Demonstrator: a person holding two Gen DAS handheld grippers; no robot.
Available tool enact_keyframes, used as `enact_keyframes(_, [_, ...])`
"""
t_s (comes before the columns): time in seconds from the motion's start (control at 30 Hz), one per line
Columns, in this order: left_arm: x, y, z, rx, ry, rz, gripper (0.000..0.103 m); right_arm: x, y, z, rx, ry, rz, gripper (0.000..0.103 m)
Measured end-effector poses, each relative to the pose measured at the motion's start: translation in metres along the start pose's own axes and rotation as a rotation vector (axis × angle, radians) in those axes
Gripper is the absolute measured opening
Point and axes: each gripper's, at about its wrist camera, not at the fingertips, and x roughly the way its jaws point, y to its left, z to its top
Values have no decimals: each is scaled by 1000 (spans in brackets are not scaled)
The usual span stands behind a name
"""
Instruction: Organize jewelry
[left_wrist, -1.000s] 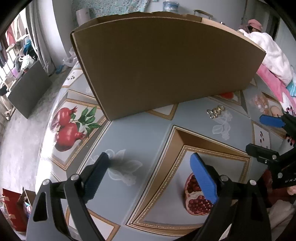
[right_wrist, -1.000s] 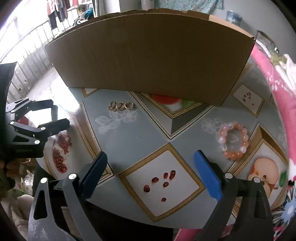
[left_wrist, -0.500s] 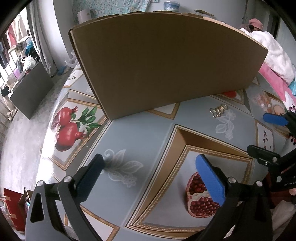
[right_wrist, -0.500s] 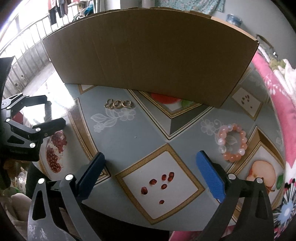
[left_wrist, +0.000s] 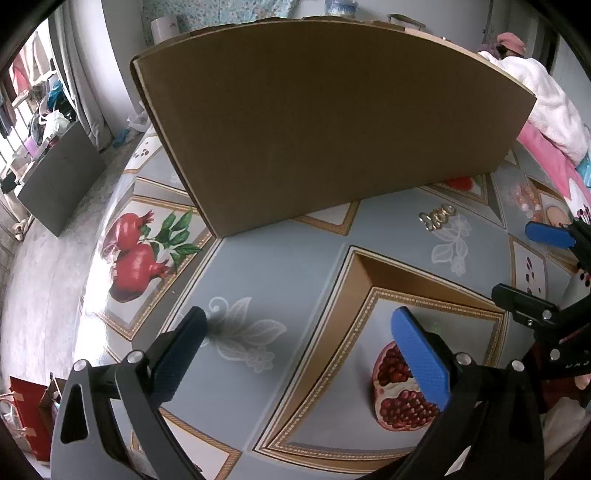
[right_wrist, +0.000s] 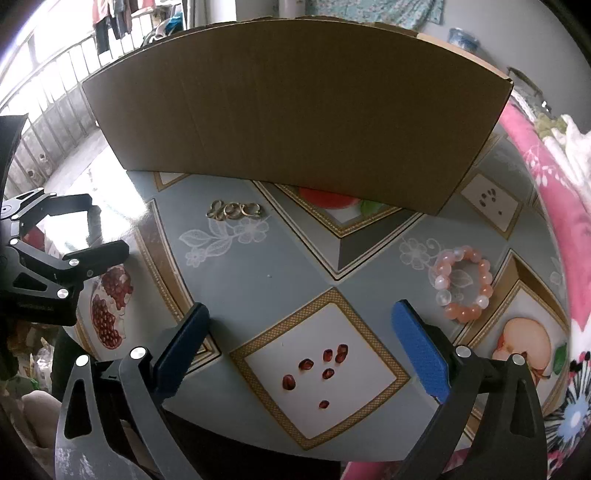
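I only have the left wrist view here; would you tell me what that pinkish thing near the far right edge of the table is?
Observer: It is a bead bracelet, pink and white beads in a closed loop, lying flat on the table.
Operator: Thank you. Is the right gripper holding anything?
Observer: No, the right gripper is open and empty; the bracelet lies apart from it, just beyond its right-hand finger.
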Motion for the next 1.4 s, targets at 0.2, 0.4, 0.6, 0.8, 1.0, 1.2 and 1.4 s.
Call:
enact_keyframes(0.2, [1, 0, 0, 0, 1, 1, 98, 0, -1, 0, 0, 1, 0, 95])
enact_keyframes(0.4, [1, 0, -1, 5, 4, 2, 98, 0, -1, 0, 0, 1, -1, 95])
enact_keyframes(0.6, [0, -3, -3, 14, 4, 2, 98, -1, 0, -1, -3, -4, -6, 95])
enact_keyframes(0.8, [0, -4, -6, 18, -4, 1, 98, -1, 0, -2, -5, -4, -10, 95])
enact_keyframes(1.0, [0, -4, -7, 27, -5, 0, 98, -1, 0, -2, -5, -3, -11, 95])
enact_keyframes(1.2, [0, -4, -6, 27, -10, 1, 98, -1, -1, -3, -7, -3, -11, 95])
enact_keyframes(1.4, [0, -4, -6, 27, -11, 1, 98, -1, -2, -3, -7, -3, -10, 95])
